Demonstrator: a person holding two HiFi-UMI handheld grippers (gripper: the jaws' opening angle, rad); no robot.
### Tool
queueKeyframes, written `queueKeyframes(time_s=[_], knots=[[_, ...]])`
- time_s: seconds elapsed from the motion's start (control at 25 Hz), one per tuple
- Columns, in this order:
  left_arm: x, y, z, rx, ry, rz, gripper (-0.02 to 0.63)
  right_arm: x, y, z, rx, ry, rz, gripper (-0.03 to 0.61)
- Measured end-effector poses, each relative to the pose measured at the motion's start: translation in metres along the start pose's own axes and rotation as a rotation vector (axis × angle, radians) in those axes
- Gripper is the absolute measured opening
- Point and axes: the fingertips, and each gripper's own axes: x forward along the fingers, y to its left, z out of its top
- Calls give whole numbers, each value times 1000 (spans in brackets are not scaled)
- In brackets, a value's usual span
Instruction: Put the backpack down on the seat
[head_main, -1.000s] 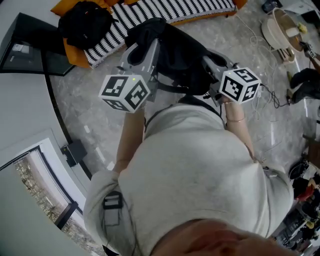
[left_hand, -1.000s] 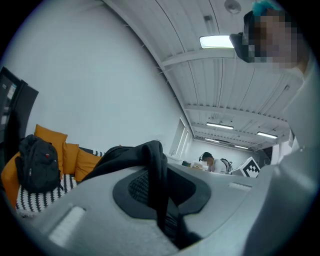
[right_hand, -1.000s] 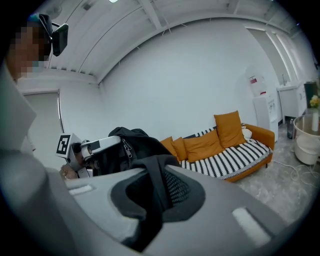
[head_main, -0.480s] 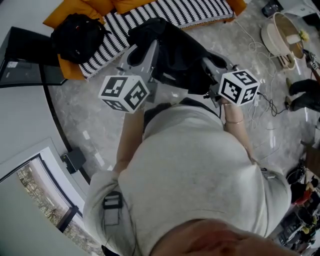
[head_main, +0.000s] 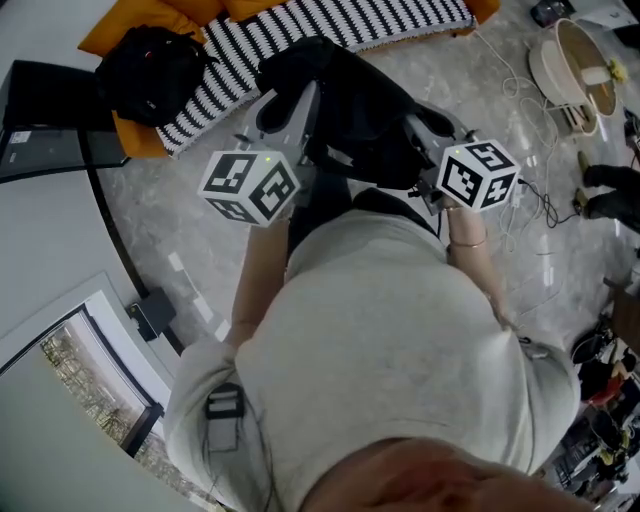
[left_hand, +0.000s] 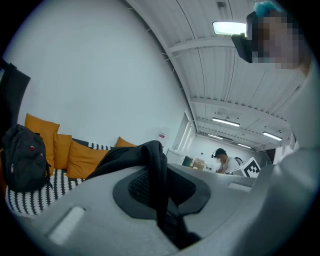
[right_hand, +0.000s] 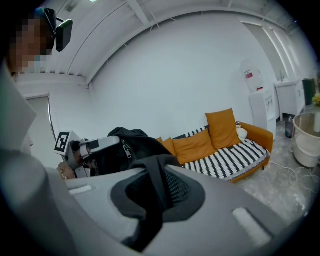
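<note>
A black backpack (head_main: 350, 110) hangs between my two grippers above the grey floor, just short of the sofa's black-and-white striped seat (head_main: 330, 28). My left gripper (head_main: 293, 100) is shut on a black backpack strap (left_hand: 159, 185) that runs between its jaws. My right gripper (head_main: 425, 125) is shut on another black strap (right_hand: 152, 197), and the bag's body (right_hand: 132, 144) shows beyond it. A second black backpack (head_main: 150, 68) sits on the seat's left end among orange cushions (left_hand: 82, 159).
A beige tub (head_main: 572, 62) stands on the floor at the far right, with cables (head_main: 525, 200) and dark shoes (head_main: 612, 190) near it. A black panel (head_main: 45, 105) lies at the left. A white water dispenser (right_hand: 260, 107) stands beside the sofa's orange arm (right_hand: 257, 135).
Both grippers have carried the backpack closer to the sofa. The striped seat and the second backpack have drawn nearer in the head view. Both grips are unchanged.
</note>
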Motion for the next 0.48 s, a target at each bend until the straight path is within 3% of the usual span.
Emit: queueKeyframes(time_s=[0.2, 0.48], knots=[[24, 18, 3, -1, 8, -8, 43, 21, -15, 6, 24, 7, -1, 25], [74, 69, 23, -28, 5, -24, 43, 74, -44, 44, 3, 7, -34, 25]])
